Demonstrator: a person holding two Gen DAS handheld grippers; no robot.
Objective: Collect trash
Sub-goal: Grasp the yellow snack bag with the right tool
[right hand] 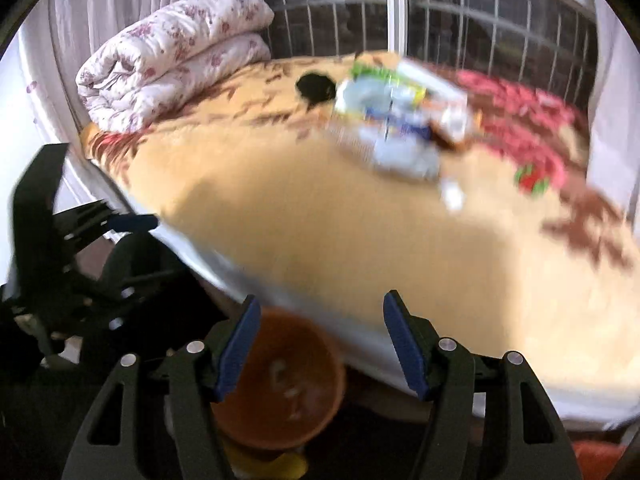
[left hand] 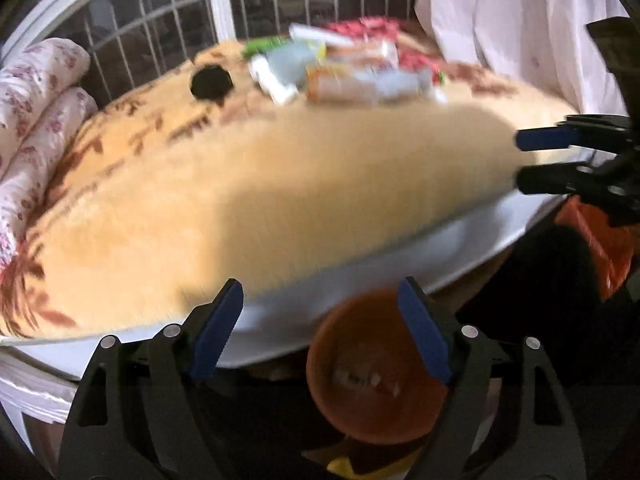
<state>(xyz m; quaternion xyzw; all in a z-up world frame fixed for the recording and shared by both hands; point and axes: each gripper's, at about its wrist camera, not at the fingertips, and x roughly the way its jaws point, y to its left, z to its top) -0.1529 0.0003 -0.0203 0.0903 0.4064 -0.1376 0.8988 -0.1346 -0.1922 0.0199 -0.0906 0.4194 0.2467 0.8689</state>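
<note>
Left gripper point(left hand: 320, 330) open, right gripper point(right hand: 320, 346) open, empty

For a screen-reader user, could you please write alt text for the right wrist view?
An open, empty right claw points down over an orange bin beside a bed. A blurred pile of wrappers lies on the far side of the bed's tan blanket, a folded quilt behind it by the window. The left claw shows at the left edge.
</note>
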